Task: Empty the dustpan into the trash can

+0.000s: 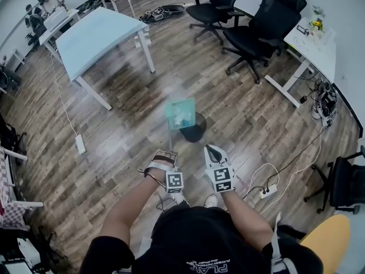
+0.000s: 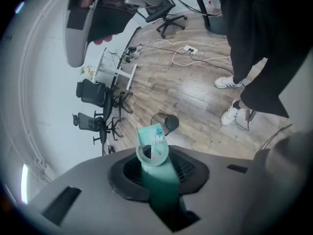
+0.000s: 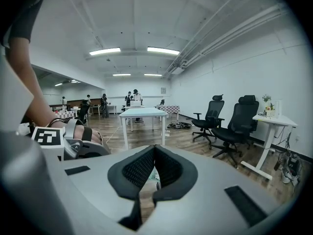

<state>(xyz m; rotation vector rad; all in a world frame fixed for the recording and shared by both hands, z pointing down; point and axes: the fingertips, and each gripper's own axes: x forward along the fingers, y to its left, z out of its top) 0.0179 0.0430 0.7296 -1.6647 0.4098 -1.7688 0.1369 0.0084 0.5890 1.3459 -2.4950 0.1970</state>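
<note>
left gripper clamping teal dustpan, black trash can near, right gripper closed, shirt print illegible

This is an open-plan office, or perhaps a lab workspace. A pale blue table stands on wood-plank floor. Right of the table are black swivel chairs and a white desk. Near the table's left end a power strip lies on the floor. Beyond the table stand more desks, with small figures that look like people. Strip lights run overhead.
</note>
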